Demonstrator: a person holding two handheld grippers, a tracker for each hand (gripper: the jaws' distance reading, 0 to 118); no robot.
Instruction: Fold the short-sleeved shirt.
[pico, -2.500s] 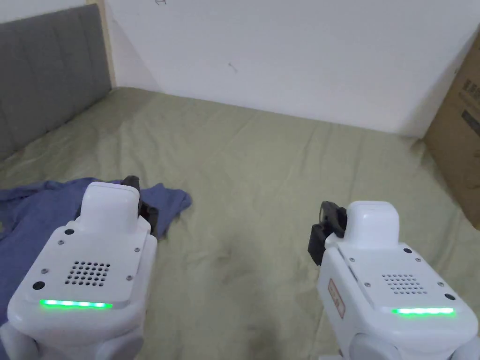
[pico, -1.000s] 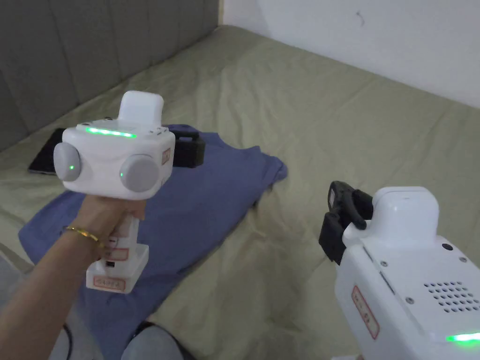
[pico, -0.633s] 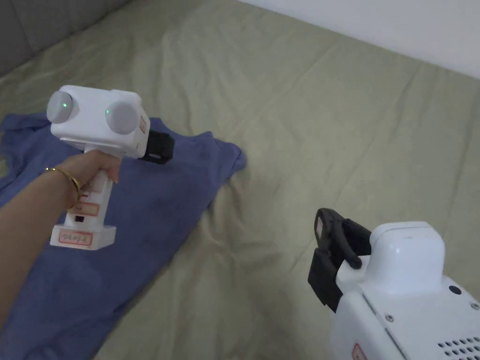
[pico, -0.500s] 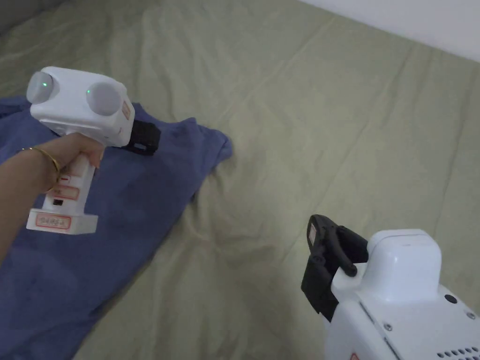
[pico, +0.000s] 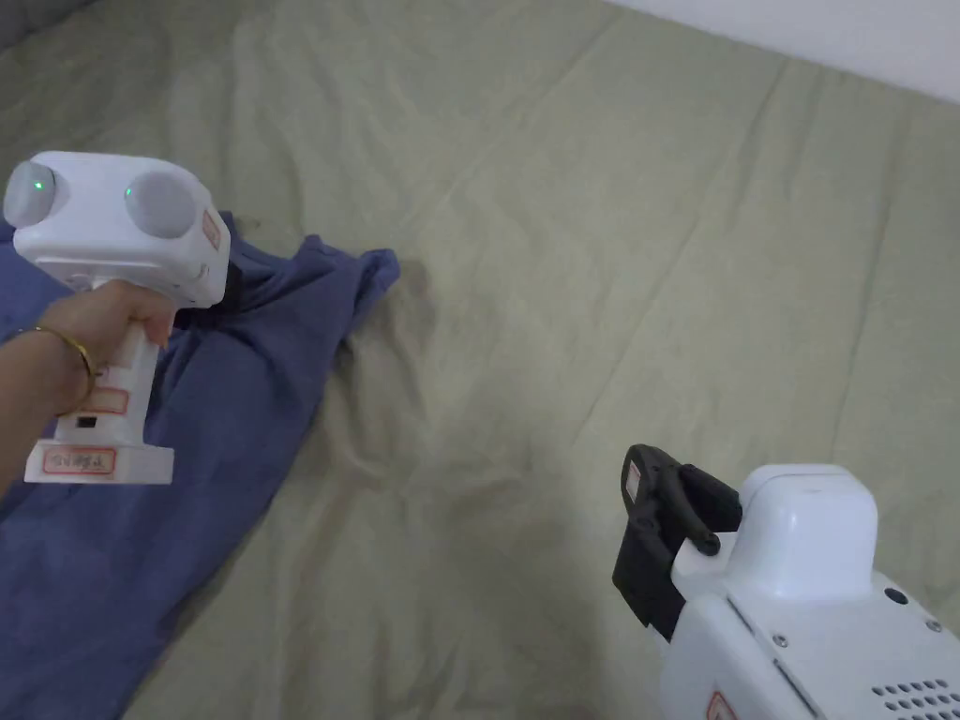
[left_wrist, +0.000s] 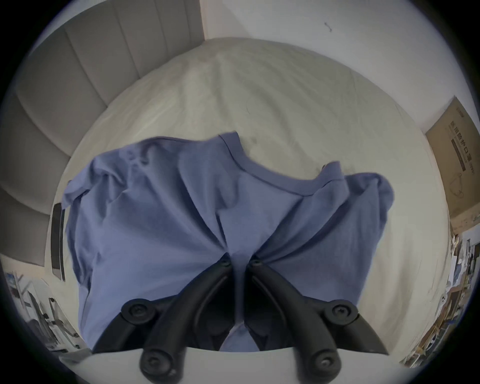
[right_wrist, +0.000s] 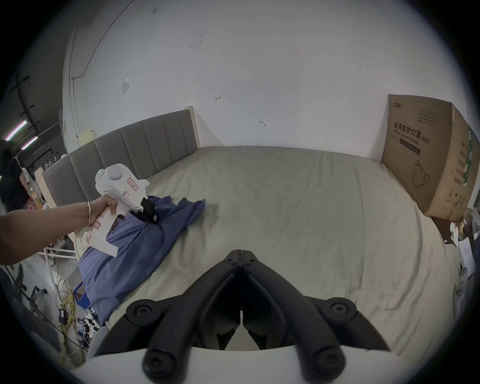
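Observation:
A blue short-sleeved shirt (pico: 234, 403) lies spread on the left side of the bed, its collar (left_wrist: 272, 176) pointing towards the far wall. My left gripper (left_wrist: 241, 262) is shut on a pinched ridge of the shirt's cloth below the collar, and creases run out from its jaws. In the head view its white body hides most of the left gripper (pico: 236, 279). From the right gripper view, the left gripper (right_wrist: 152, 219) and the hand holding it sit over the shirt (right_wrist: 135, 246). My right gripper (right_wrist: 240, 253) is shut and empty, above bare sheet (pico: 609, 234), right of the shirt.
The olive sheet covers the whole bed. A grey padded headboard (right_wrist: 130, 148) stands along the left side and a white wall behind. A large cardboard box (right_wrist: 428, 156) leans at the right edge. A dark flat device (left_wrist: 55, 241) lies beside the shirt. Cables (right_wrist: 67, 306) lie on the floor.
My left gripper came down onto the shirt and took hold of it; the cloth now bunches at its jaws and the near sleeve is drawn in. The right gripper stays shut and low.

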